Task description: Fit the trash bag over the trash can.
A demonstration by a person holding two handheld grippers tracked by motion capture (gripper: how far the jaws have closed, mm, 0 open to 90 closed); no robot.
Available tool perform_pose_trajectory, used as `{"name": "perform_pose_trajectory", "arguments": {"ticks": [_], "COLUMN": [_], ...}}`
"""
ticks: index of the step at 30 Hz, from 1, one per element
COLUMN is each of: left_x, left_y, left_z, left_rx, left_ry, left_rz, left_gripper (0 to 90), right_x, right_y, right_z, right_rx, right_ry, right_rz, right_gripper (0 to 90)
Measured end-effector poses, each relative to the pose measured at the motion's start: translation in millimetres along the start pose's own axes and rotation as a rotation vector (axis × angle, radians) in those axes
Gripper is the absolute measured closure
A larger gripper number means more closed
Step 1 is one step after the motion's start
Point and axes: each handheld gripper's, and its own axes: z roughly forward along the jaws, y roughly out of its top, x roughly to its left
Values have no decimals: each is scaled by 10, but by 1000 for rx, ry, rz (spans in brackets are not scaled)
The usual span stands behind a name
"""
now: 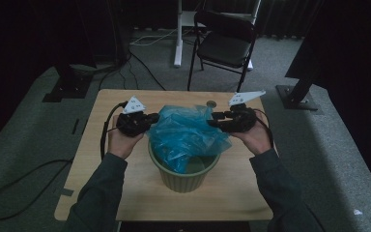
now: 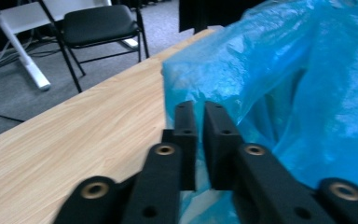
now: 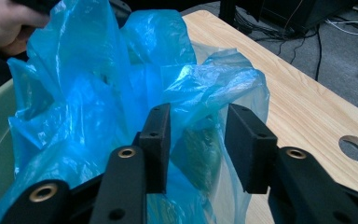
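Tabletop: light wood, with a round hole near its far edge.
Bin: green and ribbed, upright at the tabletop's middle, toward the near edge.
Bag: blue plastic, bunched over the bin's mouth and spilling above its rim.
Left gripper: at the bag's left side; fingers narrowed to a slim gap, clamped on a fold of the bag's edge.
Right gripper: at the bag's right side; fingers spread wide, with bag film between them.
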Motion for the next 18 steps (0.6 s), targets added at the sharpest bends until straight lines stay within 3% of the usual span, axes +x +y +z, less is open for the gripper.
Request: {"name": "perform_pose_trajectory", "arguments": {"ticks": [7,12,18], "left_x": [66,91,135], "left_y": [-43,-57,-120], "left_z": [-28,-46,-58], "left_rx": [0,-4,1], "left_ry": [29,49,68], "left_rz": [-24,-37,-64], "left_gripper": [895,895,896], "right_x": [-6,12,50], "right_y": [-55,-63,-34], "right_z": [-7,-36,-27], "right_rx": [11,-6,-9], "right_ry": [-8,44,63], "right_rz": [-8,-17,-27], "right_gripper": [584,556,534]}}
